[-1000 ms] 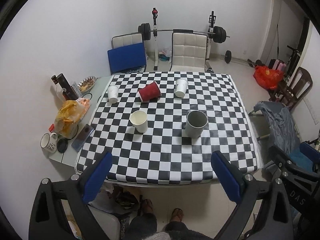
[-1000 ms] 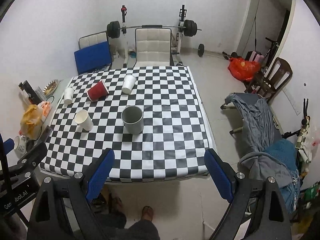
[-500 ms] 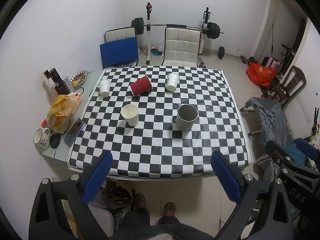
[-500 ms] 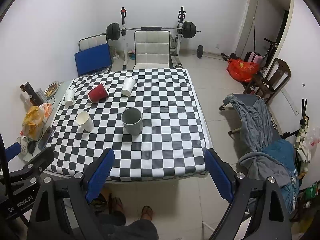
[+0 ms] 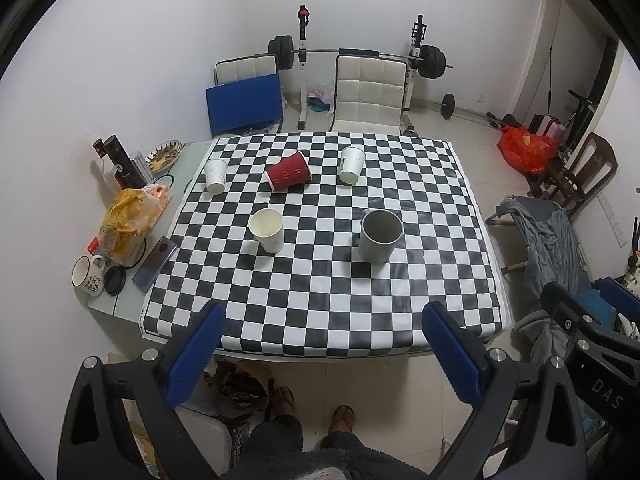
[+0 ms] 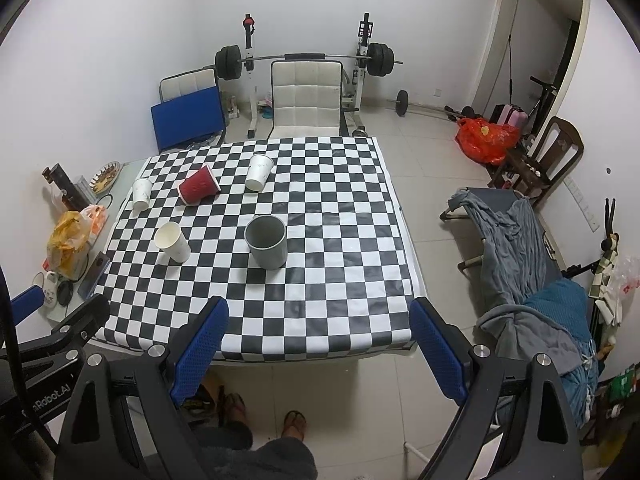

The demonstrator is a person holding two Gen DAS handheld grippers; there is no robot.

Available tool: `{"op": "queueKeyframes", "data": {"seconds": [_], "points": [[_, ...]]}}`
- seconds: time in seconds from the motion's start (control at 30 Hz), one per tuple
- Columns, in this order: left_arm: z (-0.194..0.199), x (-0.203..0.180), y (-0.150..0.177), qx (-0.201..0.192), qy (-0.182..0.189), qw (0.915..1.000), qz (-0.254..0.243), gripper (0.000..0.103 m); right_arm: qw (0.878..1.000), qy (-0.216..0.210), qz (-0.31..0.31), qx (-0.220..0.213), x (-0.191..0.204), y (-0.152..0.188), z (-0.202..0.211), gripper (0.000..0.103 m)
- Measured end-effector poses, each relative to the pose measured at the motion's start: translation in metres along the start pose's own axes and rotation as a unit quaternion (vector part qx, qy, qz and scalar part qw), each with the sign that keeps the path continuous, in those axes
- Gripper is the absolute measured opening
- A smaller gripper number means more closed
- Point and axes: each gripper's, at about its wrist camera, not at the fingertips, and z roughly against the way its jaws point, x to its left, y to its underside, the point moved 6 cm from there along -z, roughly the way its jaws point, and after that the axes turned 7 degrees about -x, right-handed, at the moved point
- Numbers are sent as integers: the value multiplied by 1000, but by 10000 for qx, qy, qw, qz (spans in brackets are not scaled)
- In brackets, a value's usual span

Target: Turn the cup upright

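Note:
A red ribbed cup [image 5: 289,171] lies on its side at the far middle of the checkered table [image 5: 320,280]; it also shows in the right wrist view [image 6: 199,185]. Two white paper cups [image 5: 215,176] [image 5: 352,165] stand upside down on either side of it. A cream paper cup [image 5: 267,230] and a grey mug [image 5: 379,236] stand upright nearer me. My left gripper [image 5: 322,346] is open and empty, held high before the table's near edge. My right gripper [image 6: 318,340] is open and empty there too.
A side surface left of the table holds a yellow bag [image 5: 128,216], a phone [image 5: 155,263], a white mug [image 5: 86,276] and a dark bottle [image 5: 120,162]. Chairs [image 5: 368,96] and a barbell rack stand behind. A cot with clothes [image 6: 520,248] stands to the right.
Both grippers have pulled back and up from the table, so it looks smaller and farther. The cups have not moved. Both grippers stay open.

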Motion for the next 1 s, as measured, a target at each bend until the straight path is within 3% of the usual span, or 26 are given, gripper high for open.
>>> {"op": "queueKeyframes", "data": {"seconds": [1.0], "points": [[2, 12, -7, -94, -57, 9999, -19, 101, 10000, -31, -19, -9, 0, -1, 5, 93]]}}
